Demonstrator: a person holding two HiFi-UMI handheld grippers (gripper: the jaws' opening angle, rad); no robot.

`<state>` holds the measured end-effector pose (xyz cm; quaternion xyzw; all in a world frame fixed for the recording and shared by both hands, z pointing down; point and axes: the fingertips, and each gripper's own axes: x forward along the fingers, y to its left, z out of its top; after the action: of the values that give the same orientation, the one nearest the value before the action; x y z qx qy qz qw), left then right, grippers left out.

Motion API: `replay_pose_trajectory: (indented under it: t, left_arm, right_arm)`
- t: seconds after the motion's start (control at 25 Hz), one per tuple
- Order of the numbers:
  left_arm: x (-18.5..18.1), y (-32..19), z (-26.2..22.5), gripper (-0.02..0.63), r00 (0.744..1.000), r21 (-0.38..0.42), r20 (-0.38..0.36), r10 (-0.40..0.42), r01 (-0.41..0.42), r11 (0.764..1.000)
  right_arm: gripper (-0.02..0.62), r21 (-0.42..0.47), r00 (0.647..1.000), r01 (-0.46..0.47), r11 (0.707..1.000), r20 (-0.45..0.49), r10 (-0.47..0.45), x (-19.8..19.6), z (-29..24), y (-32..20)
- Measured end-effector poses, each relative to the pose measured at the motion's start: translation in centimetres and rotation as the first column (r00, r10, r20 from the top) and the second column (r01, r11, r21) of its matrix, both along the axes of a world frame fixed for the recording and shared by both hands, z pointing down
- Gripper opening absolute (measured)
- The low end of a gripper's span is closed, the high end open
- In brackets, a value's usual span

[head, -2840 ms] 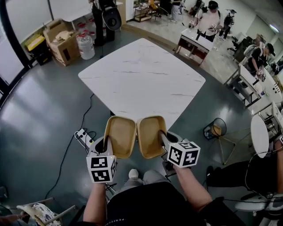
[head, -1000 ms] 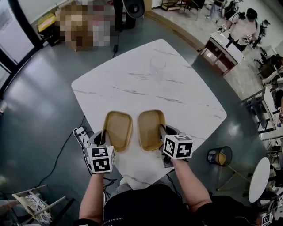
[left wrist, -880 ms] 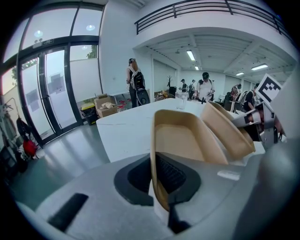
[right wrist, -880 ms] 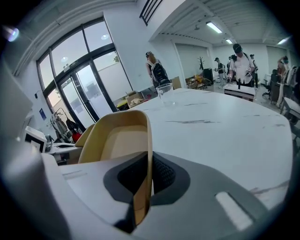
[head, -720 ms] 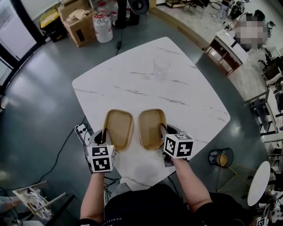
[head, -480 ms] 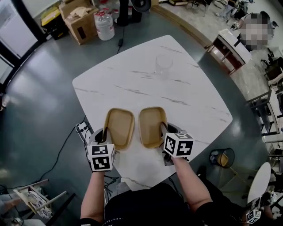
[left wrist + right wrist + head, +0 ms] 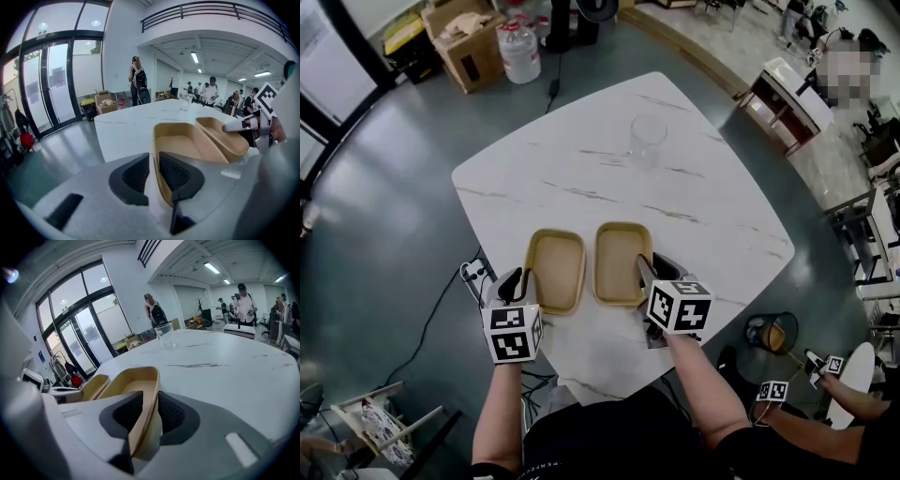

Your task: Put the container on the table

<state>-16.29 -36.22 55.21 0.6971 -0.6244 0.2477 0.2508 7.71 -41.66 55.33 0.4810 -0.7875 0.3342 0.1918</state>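
Two tan, shallow containers lie side by side near the front edge of the white marble table [image 7: 581,169]. My right gripper [image 7: 643,274] [image 7: 151,411] is shut on the right rim of the right container [image 7: 622,262] [image 7: 133,387], with the thin wall pinched between its pads. The left container [image 7: 555,270] [image 7: 187,145] sits flat on the table. My left gripper [image 7: 514,281] [image 7: 154,168] hangs just left of its near corner. Its jaws stand a narrow gap apart, and only table shows between them.
A clear drinking glass [image 7: 647,139] [image 7: 165,336] stands on the far half of the table. On the floor are a power strip [image 7: 473,274] at the left, a wire bin [image 7: 766,330] at the right, and a cardboard box [image 7: 469,42] and water jug [image 7: 518,52] beyond. Another person's arm [image 7: 825,394] reaches in at lower right.
Both containers came forward from over the floor to the table's near part. The left gripper has come off the left container's rim and shifted left. The right gripper keeps its hold.
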Motion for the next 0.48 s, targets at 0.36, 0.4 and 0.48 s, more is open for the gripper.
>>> replay_pose_trajectory:
  t: [0.36,0.4,0.48]
  left_arm:
    - [-0.3,0.6,-1.0,0.071,1.0,0.032,0.011,0.02,-0.021,0.999]
    - [-0.3,0.8,-1.2,0.071,1.0,0.038,0.008,0.02,-0.02,0.999]
    - [-0.3,1.1,-1.6,0.072,1.0,0.052,0.005,0.021,-0.022,0.998]
  right_arm:
    - [0.091,0.055,0.999,-0.05,0.997,-0.016,0.05,0.8,-1.6,0.6]
    - [0.092,0.063,0.998,-0.056,0.996,-0.018,0.057,1.0,-1.8,0.8]
    - [0.094,0.079,0.997,-0.071,0.994,-0.021,0.073,1.4,-2.4,1.4]
